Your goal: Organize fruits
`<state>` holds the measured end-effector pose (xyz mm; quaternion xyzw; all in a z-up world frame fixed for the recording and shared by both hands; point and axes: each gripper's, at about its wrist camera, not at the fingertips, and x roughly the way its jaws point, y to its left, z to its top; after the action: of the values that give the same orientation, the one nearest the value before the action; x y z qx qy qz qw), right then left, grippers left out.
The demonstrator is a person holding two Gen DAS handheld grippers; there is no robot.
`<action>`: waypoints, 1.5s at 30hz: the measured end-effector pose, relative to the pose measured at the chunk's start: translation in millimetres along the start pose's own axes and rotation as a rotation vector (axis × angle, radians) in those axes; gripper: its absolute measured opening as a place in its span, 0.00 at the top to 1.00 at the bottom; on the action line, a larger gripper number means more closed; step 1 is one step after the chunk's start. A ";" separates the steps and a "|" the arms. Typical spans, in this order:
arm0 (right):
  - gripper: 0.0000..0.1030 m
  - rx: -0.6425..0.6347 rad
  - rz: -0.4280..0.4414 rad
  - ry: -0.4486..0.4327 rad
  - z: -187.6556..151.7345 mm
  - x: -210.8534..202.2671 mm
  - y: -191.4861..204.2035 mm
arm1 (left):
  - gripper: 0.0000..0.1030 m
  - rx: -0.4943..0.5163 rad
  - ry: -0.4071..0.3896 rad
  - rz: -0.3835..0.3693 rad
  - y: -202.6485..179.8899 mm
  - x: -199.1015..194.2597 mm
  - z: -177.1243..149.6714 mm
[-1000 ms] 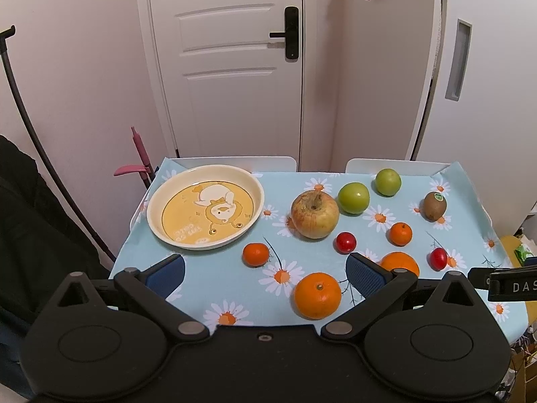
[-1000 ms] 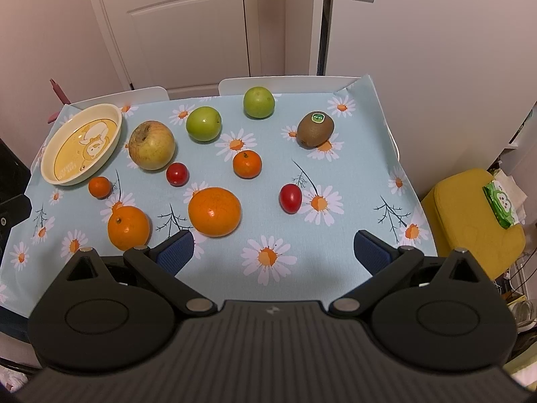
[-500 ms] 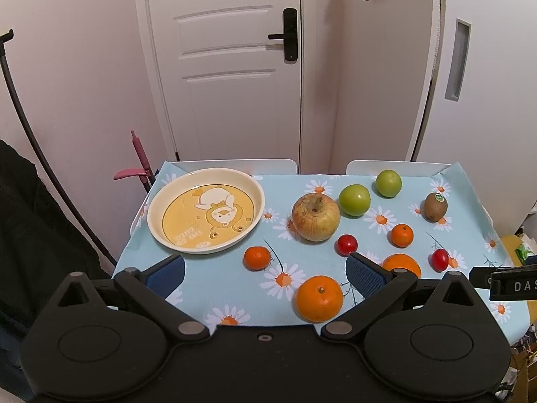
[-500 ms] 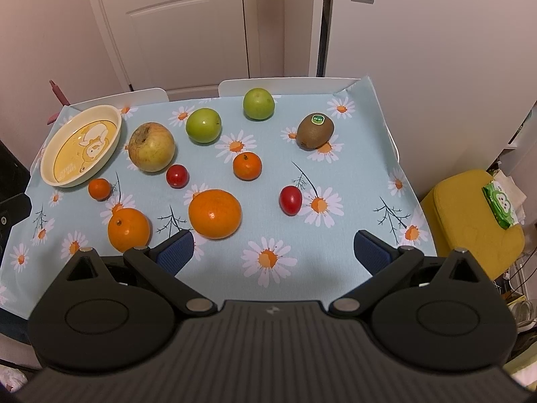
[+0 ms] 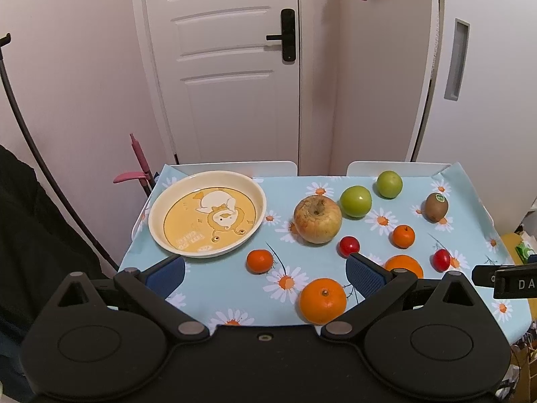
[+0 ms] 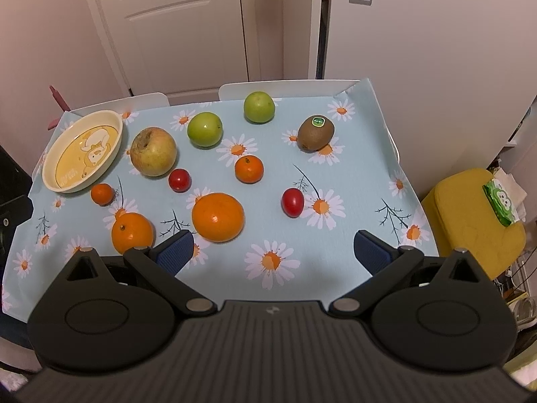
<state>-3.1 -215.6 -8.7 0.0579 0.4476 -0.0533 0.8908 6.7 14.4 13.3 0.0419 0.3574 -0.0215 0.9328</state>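
Observation:
Fruit lies scattered on a daisy-print tablecloth [image 6: 352, 221]. A cream plate [image 5: 157, 208] [image 6: 115, 124] with a yellow cartoon centre stands empty at the far left. To its right sit a big yellowish apple [image 5: 317, 219] [image 6: 153, 151], two green apples [image 6: 204, 129] [image 6: 259, 107], a kiwi [image 6: 315, 133], two large oranges [image 6: 217, 212] [image 5: 322, 300], two small tangerines [image 5: 259, 261] [image 6: 248, 168] and two red tomatoes [image 6: 179, 179] [image 6: 292, 202]. My left gripper [image 5: 265, 273] hovers open over the near edge. My right gripper [image 6: 273, 252] hovers open over the front right, holding nothing.
A white door [image 5: 228, 67] and pale walls stand behind the table. Two white chair backs [image 6: 288, 87] touch the far edge. A yellow stool [image 6: 470, 215] with a green packet is off the right side. A dark garment [image 5: 30, 235] hangs at the left.
Both views have drifted slightly, the left camera tilting so the table sits a little lower in frame. No fruit has moved and both grippers stay open.

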 end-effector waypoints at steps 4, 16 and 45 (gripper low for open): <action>0.00 0.017 0.007 -0.008 -1.2 -1.7 -2.2 | 0.00 0.023 0.003 -0.016 2.2 3.4 4.6; 0.00 -0.052 0.175 -0.064 -4.0 35.9 -14.3 | 0.00 0.034 -0.026 -0.050 -11.4 35.3 -20.3; 0.01 -0.264 0.474 -0.020 -6.4 145.8 -2.6 | 0.25 -0.003 0.007 0.020 -72.0 124.9 -85.3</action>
<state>77.9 -223.5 -129.8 0.0441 0.4159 0.2150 0.8825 37.8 -50.6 -137.8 0.0442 0.3603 -0.0113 0.9317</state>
